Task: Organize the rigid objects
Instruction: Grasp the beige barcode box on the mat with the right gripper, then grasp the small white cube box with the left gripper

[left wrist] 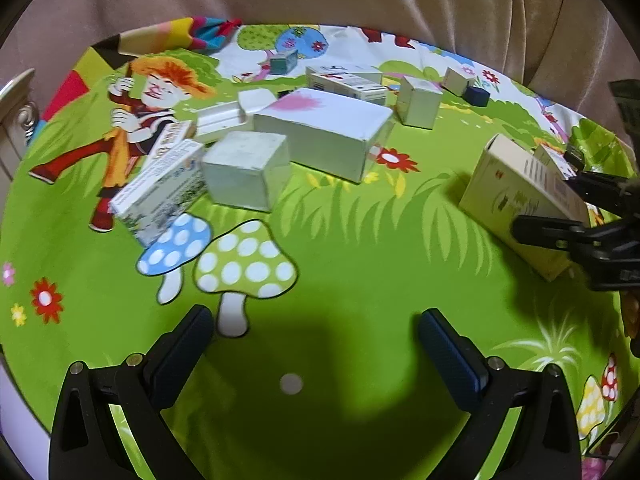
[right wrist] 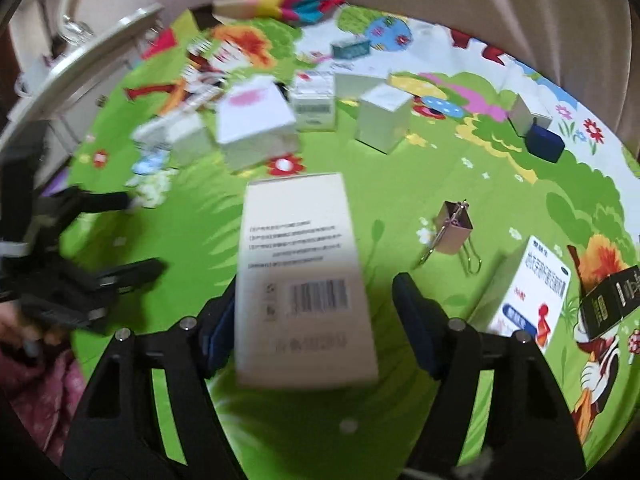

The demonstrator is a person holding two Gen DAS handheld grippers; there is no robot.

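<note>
A glossy printed cloth (left wrist: 340, 240) with cartoon grass and mushrooms covers the tabletop. The left claw (left wrist: 316, 320) gapes wide, empty. The right claw (right wrist: 314, 304) straddles a rectangular cardboard barcode carton (right wrist: 300, 264); the far pad stands clear. Its long axis points away, toward clustered white boxes (left wrist: 324, 132).

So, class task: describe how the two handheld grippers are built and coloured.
Left gripper and right gripper match: black triangular frames with cut-outs, silver screw heads, and dark blue textured pads on the fingers. A patterned pink sleeve shows at one edge.
</note>
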